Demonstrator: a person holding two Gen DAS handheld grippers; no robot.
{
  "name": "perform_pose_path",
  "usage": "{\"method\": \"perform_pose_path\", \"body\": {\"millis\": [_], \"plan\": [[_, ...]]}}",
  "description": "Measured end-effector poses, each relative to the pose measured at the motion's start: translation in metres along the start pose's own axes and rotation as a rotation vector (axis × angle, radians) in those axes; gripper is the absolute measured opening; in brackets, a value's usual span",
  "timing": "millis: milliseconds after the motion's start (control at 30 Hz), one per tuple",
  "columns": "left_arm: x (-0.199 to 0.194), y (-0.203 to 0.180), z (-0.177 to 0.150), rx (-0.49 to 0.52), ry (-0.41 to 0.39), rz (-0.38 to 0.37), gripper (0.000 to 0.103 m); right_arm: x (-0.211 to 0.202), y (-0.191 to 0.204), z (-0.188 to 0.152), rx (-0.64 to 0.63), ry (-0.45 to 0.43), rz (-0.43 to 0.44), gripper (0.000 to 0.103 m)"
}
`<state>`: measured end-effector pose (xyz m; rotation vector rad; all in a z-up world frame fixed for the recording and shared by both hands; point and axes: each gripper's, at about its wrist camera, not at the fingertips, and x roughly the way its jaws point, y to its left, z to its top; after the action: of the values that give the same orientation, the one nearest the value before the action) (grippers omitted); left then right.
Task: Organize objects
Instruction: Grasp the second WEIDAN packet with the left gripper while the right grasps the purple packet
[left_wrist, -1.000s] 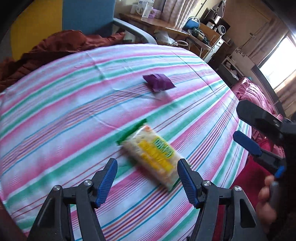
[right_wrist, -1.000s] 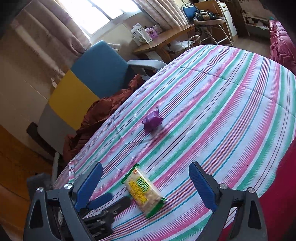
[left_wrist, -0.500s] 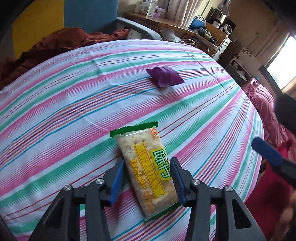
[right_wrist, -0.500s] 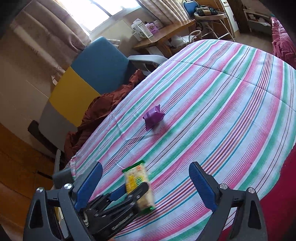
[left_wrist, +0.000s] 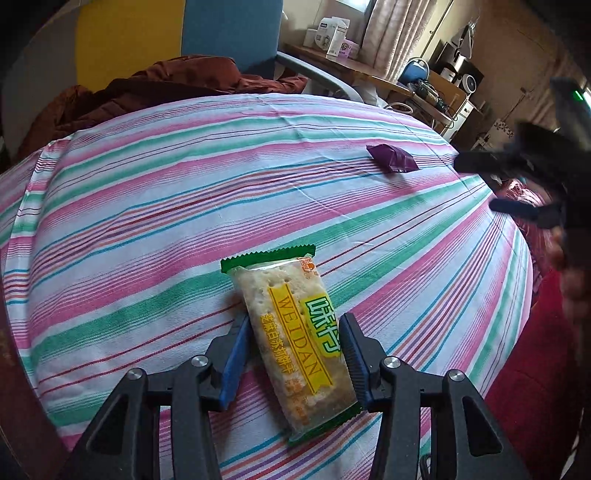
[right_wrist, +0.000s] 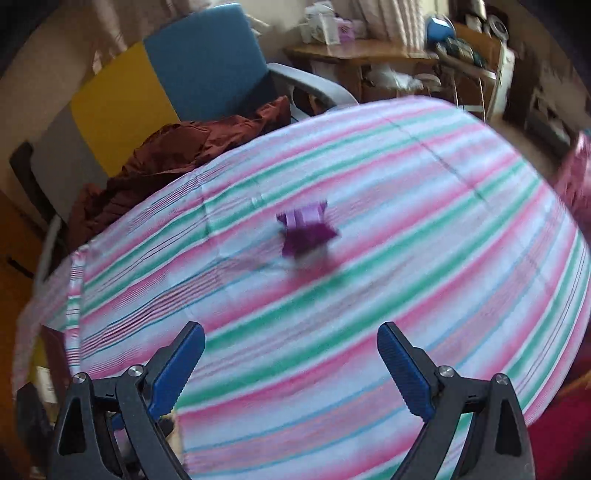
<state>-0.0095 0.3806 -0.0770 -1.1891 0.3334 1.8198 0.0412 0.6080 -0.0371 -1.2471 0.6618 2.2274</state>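
The left tool (left_wrist: 293, 345) clamps a cracker packet (left_wrist: 295, 339) across its width, ready to carry it over the striped bed (left_wrist: 147, 206); the right tool (right_wrist: 290, 363), wide and empty, faces a purple wrapper (right_wrist: 304, 230).

The left gripper (left_wrist: 295, 334) points steeply down, its jaws drawn in close, both blue pads pressing the sides of the cracker packet (left_wrist: 295, 332) between them. Over on the right edge of the left wrist view, the right gripper (left_wrist: 480, 182) shows side-on, dark and blurred, with part of the person's hand (left_wrist: 570, 273) behind it. From its own camera, the right gripper (right_wrist: 290, 360) tilts down with its jaws spread wide and nothing between the pads.
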Motion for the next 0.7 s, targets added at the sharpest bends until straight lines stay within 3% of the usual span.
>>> {"method": "perform_pose_path", "body": {"millis": [233, 400, 433, 500, 567, 700], "plan": [[0.003, -0.002, -0.002, 0.016, -0.013, 0.002, 0.051, 0.061, 0.016, 0.058, -0.146, 0.030, -0.140, 0.090], [0.004, 0.000, -0.001, 0.020, -0.020, -0.011, 0.051, 0.108, 0.011, 0.076, -0.165, 0.103, -0.183, 0.073], [0.004, 0.001, -0.002, 0.020, -0.022, -0.012, 0.051, 0.114, 0.010, 0.078, -0.161, 0.112, -0.179, 0.069], [0.004, 0.000, -0.001, 0.023, -0.026, -0.009, 0.051, 0.126, 0.008, 0.077, -0.164, 0.146, -0.169, 0.042], [0.004, -0.001, -0.002, 0.027, -0.029, -0.004, 0.051, 0.124, 0.012, 0.072, -0.183, 0.142, -0.157, 0.037], [0.003, -0.005, -0.004, 0.050, -0.044, 0.020, 0.051, 0.102, 0.027, 0.048, -0.229, 0.166, -0.112, 0.036]]}}
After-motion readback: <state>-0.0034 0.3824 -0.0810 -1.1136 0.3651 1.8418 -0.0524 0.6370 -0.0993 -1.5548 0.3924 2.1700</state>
